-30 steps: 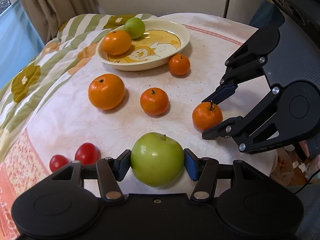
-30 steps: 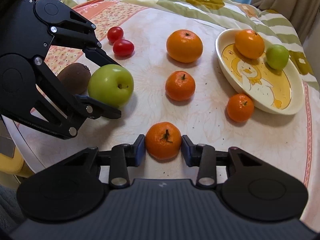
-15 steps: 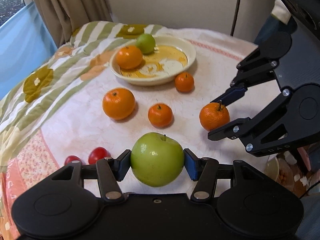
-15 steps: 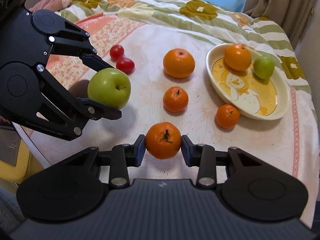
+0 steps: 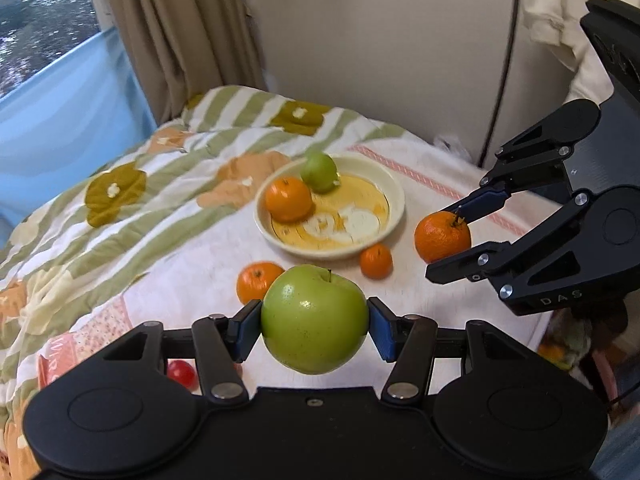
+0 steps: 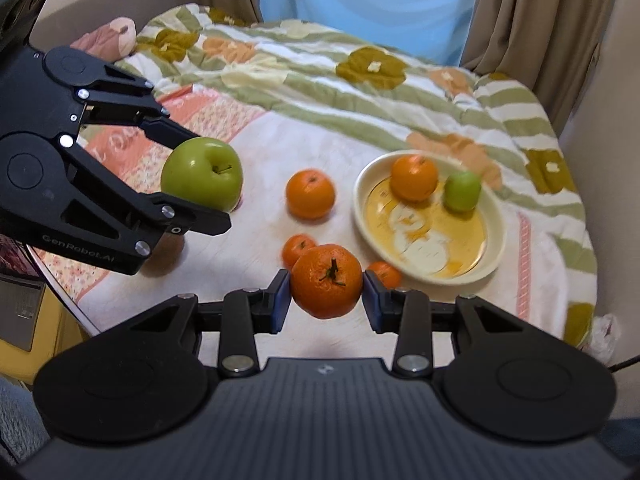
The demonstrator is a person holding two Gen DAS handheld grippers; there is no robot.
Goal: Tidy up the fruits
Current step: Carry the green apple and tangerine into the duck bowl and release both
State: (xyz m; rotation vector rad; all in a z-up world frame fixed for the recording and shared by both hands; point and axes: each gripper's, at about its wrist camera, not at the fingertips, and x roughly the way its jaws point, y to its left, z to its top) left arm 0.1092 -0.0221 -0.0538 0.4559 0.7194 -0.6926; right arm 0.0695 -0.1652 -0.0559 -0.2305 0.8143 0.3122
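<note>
My left gripper [image 5: 314, 322] is shut on a big green apple [image 5: 314, 320] and holds it above the table; the apple also shows in the right wrist view [image 6: 202, 174]. My right gripper [image 6: 326, 286] is shut on an orange mandarin [image 6: 326, 280], also lifted; it shows in the left wrist view [image 5: 442, 237] right of the plate. A cream plate [image 5: 394, 200] holds an orange [image 5: 288, 199] and a small green apple [image 5: 319, 167]. Loose mandarins [image 5: 255, 280] [image 5: 375, 261] lie on the cloth in front of it.
A larger orange [image 6: 310, 194] lies on the cloth left of the plate [image 6: 494, 248]. A red tomato [image 5: 182, 374] shows by my left gripper's body. A flowered, striped blanket [image 6: 320, 80] covers the table's far side. Curtains [image 5: 176, 40] and a wall stand behind.
Both grippers have risen from the table with their fruits and moved toward the plate. The view now looks down on the table from higher up.
</note>
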